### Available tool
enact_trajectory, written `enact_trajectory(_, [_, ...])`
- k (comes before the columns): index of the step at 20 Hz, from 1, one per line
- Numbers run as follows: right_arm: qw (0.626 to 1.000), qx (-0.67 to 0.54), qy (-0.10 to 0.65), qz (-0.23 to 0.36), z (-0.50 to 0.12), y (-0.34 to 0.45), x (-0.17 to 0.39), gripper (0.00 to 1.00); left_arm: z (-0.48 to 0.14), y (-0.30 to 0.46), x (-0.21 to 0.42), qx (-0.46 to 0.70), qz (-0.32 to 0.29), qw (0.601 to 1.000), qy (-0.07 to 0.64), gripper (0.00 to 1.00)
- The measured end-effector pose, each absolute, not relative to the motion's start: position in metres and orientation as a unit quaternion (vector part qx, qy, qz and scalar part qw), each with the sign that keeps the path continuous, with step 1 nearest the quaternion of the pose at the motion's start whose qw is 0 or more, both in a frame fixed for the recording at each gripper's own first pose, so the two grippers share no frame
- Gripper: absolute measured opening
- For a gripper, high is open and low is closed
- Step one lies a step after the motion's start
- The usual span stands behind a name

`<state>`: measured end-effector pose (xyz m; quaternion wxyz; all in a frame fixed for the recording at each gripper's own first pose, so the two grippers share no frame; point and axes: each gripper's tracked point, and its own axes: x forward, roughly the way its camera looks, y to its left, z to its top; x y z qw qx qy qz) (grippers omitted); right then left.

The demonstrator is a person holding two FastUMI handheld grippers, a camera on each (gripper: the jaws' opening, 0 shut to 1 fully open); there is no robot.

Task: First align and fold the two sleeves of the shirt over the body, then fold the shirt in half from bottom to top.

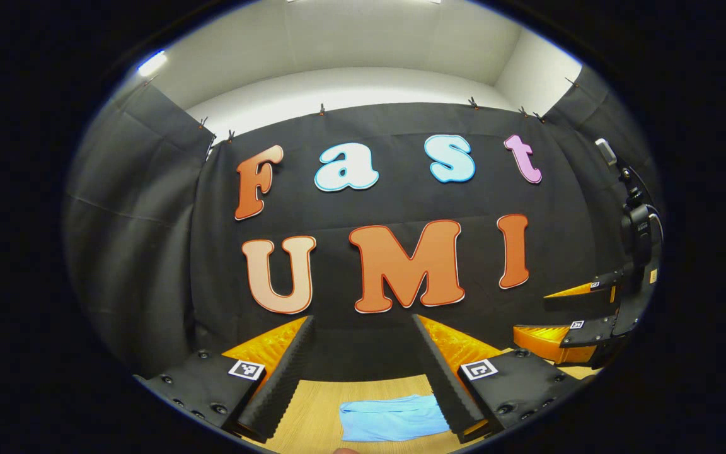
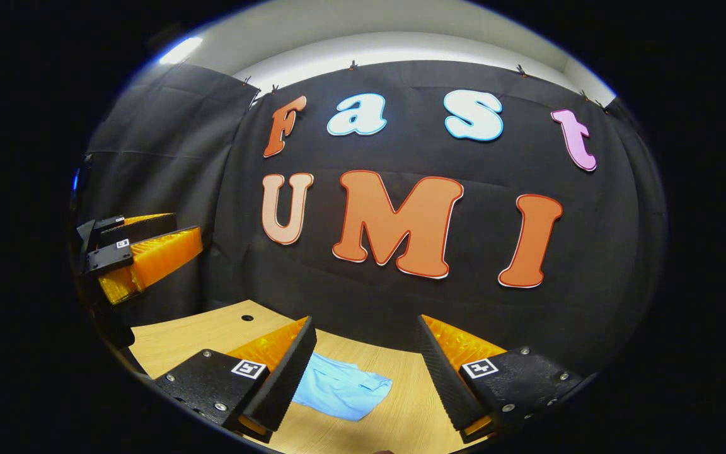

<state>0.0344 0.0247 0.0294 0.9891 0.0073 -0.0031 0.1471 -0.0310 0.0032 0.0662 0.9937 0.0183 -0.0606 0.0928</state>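
Nearest, we see the left gripper (image 1: 363,369) and right gripper (image 2: 363,372) both spread wide and holding nothing above the light-blue shirt (image 1: 391,417), which lies folded compactly on the wooden table (image 2: 212,334).

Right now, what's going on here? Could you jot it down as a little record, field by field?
surface: wooden table
item: light blue shirt, lying on the table in a compact, folded-looking shape
left tongs: open, raised above the table, holding nothing
right tongs: open, raised above the table, holding nothing
contact: neither tongs touch the shirt
backdrop: black cloth wall
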Motion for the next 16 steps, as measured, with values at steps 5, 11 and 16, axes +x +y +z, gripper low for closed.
enact_trajectory(5, [0.990, 0.001, -0.013, 0.142, 0.036, 0.023, 0.033, 0.97, 0.070, 0.002, -0.029, 0.014, 0.087, 0.994, -0.063, 0.96])
enact_trajectory(11, [0.989, 0.006, -0.001, 0.146, 0.028, 0.030, 0.029, 0.97, 0.060, -0.001, -0.023, 0.004, 0.079, 0.996, -0.044, 0.96])
enact_trajectory(16, [0.991, 0.011, 0.012, 0.132, 0.017, 0.031, 0.033, 0.97, 0.051, 0.000, -0.016, 0.009, 0.072, 0.997, -0.036, 0.97])
